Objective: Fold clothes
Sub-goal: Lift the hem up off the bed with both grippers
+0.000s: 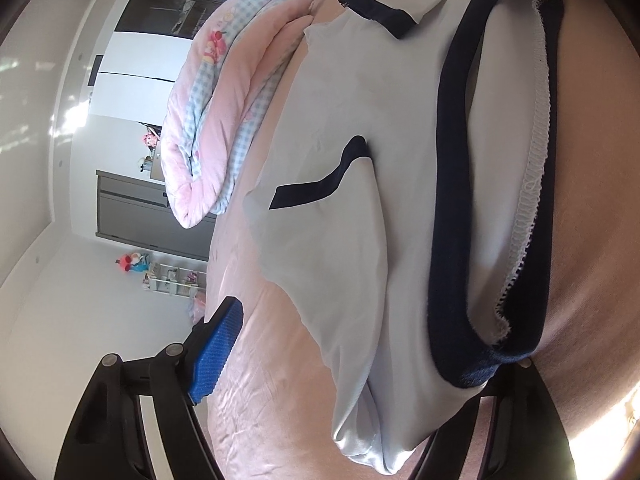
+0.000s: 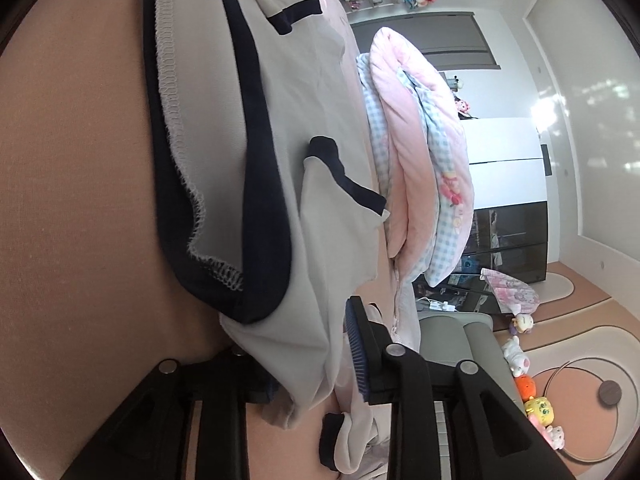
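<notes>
Your pale grey short-sleeved shirt with navy collar and navy sleeve bands [image 1: 344, 208] lies spread on the pink bedsheet [image 1: 272, 380], both sleeves already turned in over the body, the navy collar [image 1: 452, 184] curving along the near edge with its white overlock stitching showing. In the right wrist view the same shirt [image 2: 280, 184] runs away from you, and its lower end bunches up between the fingers.

Your left gripper [image 1: 352, 380] stands wide open: only 1 blue ribbed pad [image 1: 216, 352] shows clearly, well clear of the cloth on the sheet side, while the other finger is mostly hidden behind the collar end, so nothing is pinched. Your right gripper [image 2: 296, 364] has grey fabric draped between its fingers; its blue pad [image 2: 358, 360] sits just beside the cloth, but you cannot tell from this view whether the pads actually press on it.

By the look of it you are between folds: the sleeves are in, the body has yet to be doubled over. The next move likely calls for both grippers to pinch matching corners at the collar end and carry them evenly toward the hem.

Beyond the shirt, a folded pink and blue-check quilt [image 1: 208, 120] rests on the bed. No brand, label or readable writing shows anywhere
</notes>
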`<state>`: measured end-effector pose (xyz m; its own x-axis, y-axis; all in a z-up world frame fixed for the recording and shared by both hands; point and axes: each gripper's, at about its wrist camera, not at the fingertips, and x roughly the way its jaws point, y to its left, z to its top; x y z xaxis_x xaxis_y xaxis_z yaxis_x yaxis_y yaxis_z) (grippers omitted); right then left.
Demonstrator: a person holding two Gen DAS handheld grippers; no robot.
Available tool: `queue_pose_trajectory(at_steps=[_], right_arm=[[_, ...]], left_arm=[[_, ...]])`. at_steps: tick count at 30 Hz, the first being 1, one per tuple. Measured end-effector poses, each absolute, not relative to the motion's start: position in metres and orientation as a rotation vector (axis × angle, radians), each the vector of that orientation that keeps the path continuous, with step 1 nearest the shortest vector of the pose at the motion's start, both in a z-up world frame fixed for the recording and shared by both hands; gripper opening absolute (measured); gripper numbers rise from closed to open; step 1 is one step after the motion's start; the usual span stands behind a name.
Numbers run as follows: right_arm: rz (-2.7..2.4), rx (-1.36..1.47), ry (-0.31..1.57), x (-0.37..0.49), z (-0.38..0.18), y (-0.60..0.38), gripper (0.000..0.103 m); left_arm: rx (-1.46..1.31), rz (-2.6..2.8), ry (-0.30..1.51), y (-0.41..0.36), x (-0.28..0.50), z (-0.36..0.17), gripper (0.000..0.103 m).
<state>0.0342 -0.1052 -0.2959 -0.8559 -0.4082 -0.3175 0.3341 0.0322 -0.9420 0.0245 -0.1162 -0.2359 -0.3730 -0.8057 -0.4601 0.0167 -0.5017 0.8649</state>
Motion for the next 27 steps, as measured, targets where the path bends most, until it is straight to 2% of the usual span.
queue_pose_trajectory(at_steps=[1, 3, 4, 5, 6, 7, 9, 12, 15, 17, 20, 23, 24, 25, 27], right_arm=[[-1.895, -0.116, 1.800, 0.033, -0.293, -0.105, 0.054], [-1.918, -0.129, 1.784, 0.026, -0.287, -0.108, 0.073], [-1.927, -0.118, 1.772, 0.022, -0.283, -0.110, 0.079], [-1.931, -0.088, 1.759, 0.017, -0.280, -0.112, 0.079], [-1.927, -0.033, 1.745, 0.012, -0.278, -0.115, 0.080], [-1.925, 0.001, 1.734, 0.009, -0.277, -0.116, 0.080], [-1.923, 0.053, 1.713, 0.005, -0.276, -0.118, 0.080], [-1.931, 0.030, 1.704, 0.007, -0.277, -0.115, 0.079], [-1.937, 0.059, 1.675, 0.006, -0.277, -0.113, 0.079], [-1.925, 0.101, 1.640, 0.003, -0.276, -0.111, 0.076], [-1.888, 0.133, 1.606, 0.002, -0.277, -0.108, 0.063], [-1.849, 0.148, 1.607, 0.009, -0.287, -0.107, 0.034], [-1.836, 0.142, 1.621, 0.014, -0.293, -0.107, 0.018], [-1.827, 0.118, 1.651, 0.019, -0.301, -0.108, 0.008], [-1.824, 0.089, 1.687, 0.024, -0.307, -0.109, 0.008]], left_arm=[[1.296, -1.931, -1.089, -0.116, 0.025, -0.236, 0.069], [1.310, -1.938, -1.092, -0.112, 0.026, -0.239, 0.054], [1.316, -1.935, -1.108, -0.108, 0.026, -0.243, 0.048], [1.320, -1.929, -1.134, -0.102, 0.027, -0.248, 0.032], [1.326, -1.923, -1.164, -0.095, 0.028, -0.255, 0.011], [1.336, -1.913, -1.193, -0.090, 0.028, -0.263, 0.003], [1.325, -1.907, -1.193, -0.088, 0.027, -0.265, 0.000], [1.332, -2.019, -1.059, -0.097, 0.031, -0.255, 0.000], [1.276, -2.051, -1.031, -0.100, 0.034, -0.254, 0.000], [1.271, -2.047, -1.033, -0.099, 0.033, -0.254, 0.000], [1.271, -2.042, -1.040, -0.097, 0.033, -0.254, 0.000], [1.273, -2.033, -1.047, -0.095, 0.033, -0.255, 0.000], [1.272, -2.027, -1.051, -0.095, 0.033, -0.256, 0.000], [1.270, -2.021, -1.054, -0.094, 0.033, -0.256, 0.000], [1.268, -2.017, -1.056, -0.094, 0.034, -0.256, 0.000]])
